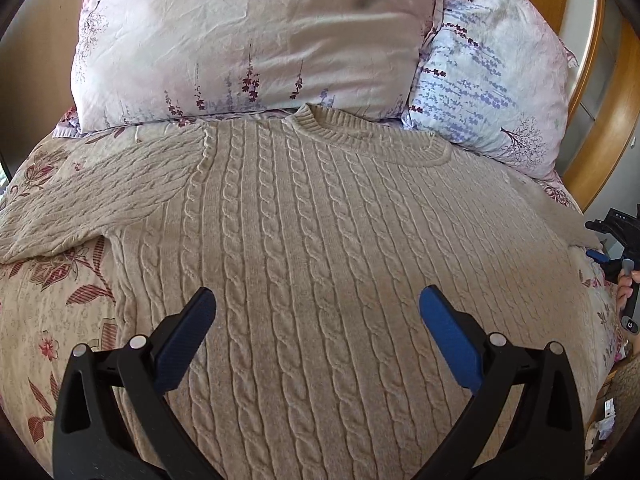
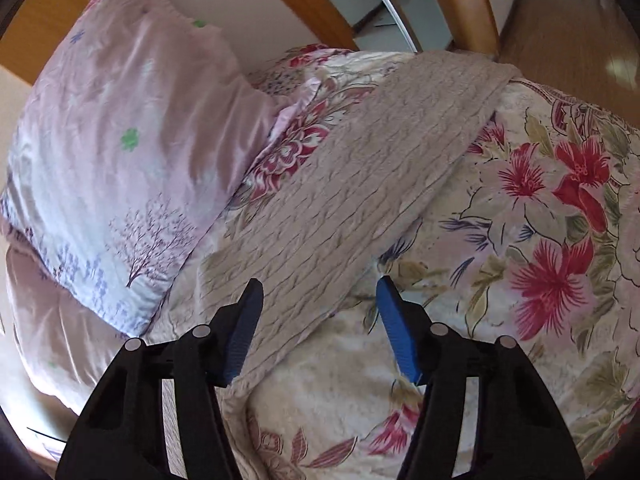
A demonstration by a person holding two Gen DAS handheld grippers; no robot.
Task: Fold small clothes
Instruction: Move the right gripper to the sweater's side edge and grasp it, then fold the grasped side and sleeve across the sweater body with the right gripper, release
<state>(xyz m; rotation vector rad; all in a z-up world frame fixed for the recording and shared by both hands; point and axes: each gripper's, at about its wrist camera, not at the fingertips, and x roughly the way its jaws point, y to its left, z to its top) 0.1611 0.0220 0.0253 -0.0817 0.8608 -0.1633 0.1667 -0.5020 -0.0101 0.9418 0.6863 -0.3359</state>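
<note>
One sweater [image 1: 304, 240], beige cable-knit, spread flat on the bed [image 1: 52, 300], collar toward the head end and just touching the nearer pillow. Two sleeves: one [image 1: 80, 200] angled out toward the bed's left edge, the other [image 2: 360, 184] stretched across the floral cover toward the right edge, near the wooden frame [image 2: 312, 4].

Two pillows at the head end: a pink one [image 1: 248, 36] in the middle, a paler one with purple sprigs [image 1: 492, 92] beside it at the right corner, partly tucked behind it.

Two hand-held grippers. Left hand-held gripper [image 1: 318, 300] poised over the sweater's body, blue fingers [image 1: 448, 340] spread wide, nothing between them, no visible contact with the knit. Right hand-held gripper [image 2: 320, 292] over the right sleeve, fingers [image 2: 396, 328] apart, one on either side of the sleeve's width, pads not pressing it. Sleeve lying flat between them, one edge running under the left finger. Picture from this side blurred.

In the left wrist view, right hand-held gripper seen at the bed's right edge, with part of a hand [image 1: 625, 290] on its handle.
</note>
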